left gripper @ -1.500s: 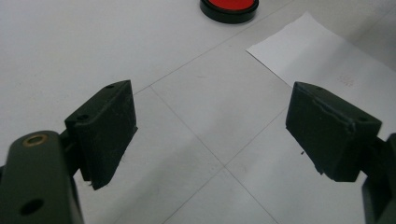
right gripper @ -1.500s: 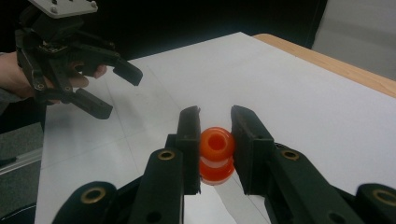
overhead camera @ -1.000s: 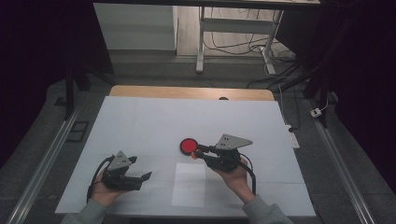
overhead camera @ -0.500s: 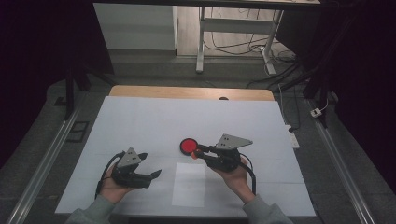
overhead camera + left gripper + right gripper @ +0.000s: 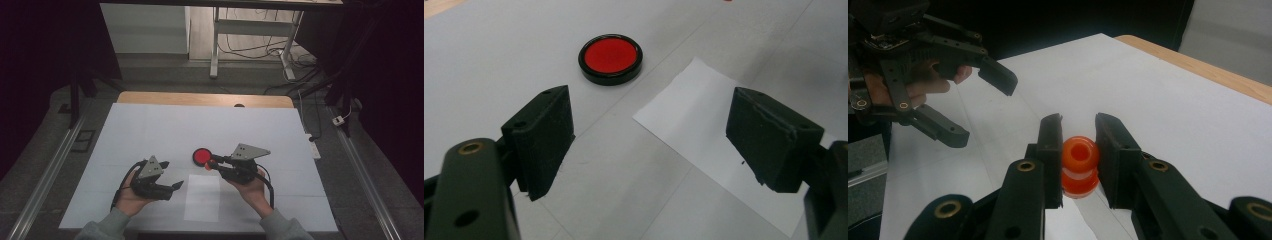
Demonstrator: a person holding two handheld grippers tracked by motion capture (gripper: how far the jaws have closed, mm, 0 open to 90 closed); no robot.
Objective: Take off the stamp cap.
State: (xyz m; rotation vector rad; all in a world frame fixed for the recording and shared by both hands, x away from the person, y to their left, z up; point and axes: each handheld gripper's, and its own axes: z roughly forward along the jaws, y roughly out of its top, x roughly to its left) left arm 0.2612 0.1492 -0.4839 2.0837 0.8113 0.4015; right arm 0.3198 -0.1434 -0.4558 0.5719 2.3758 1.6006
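A red disc with a black rim [image 5: 202,156] lies on the white table cover [image 5: 150,125]. My right gripper [image 5: 210,164] hovers just in front of the disc, shut on a small orange spool-shaped piece [image 5: 1079,165] pinched between its jaws [image 5: 1079,122]. My left gripper [image 5: 171,175] is held to the left of a white paper sheet [image 5: 202,197], open, with nothing between its jaws. In the left gripper view its jaws [image 5: 649,135] stand wide over the table, with the red disc [image 5: 610,55] beyond them and the paper sheet [image 5: 694,110] to the right. The left gripper [image 5: 978,107] also appears in the right gripper view.
A wooden table edge [image 5: 200,99] runs along the far side of the white cover. Metal rails [image 5: 45,175] flank the table. Beyond it stand a desk frame [image 5: 216,45] and cables on the floor.
My left gripper has moved right across the table toward the paper sheet and risen slightly. The right gripper has stayed in place with the orange piece.
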